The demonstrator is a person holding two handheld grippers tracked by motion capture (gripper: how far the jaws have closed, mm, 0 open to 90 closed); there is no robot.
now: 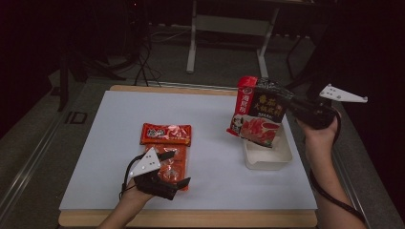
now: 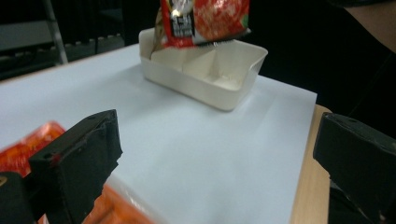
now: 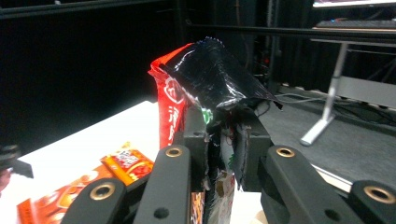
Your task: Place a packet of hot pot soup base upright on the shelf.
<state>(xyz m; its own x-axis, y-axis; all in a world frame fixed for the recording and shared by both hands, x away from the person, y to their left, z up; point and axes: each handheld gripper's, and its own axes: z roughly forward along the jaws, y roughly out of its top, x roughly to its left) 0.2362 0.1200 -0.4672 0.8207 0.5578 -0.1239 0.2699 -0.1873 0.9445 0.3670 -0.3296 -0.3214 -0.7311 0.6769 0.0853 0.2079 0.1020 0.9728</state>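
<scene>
Two grippers at work, one empty, one holding a sauce pouch.
Nearest me, my left gripper (image 1: 173, 168) hangs with jaws wide apart and empty over the orange packet (image 1: 167, 136) on the worktop (image 1: 110, 143). Farther off, my right gripper (image 1: 292, 106) has its jaws clamped on the red-and-black pouch (image 1: 258, 112), hanging above the white tray (image 1: 267, 160).

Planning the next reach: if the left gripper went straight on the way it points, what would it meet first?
Probably bare white table sheet, then the white tray under the hanging packet. The left gripper is open, though depth is unclear.
</scene>
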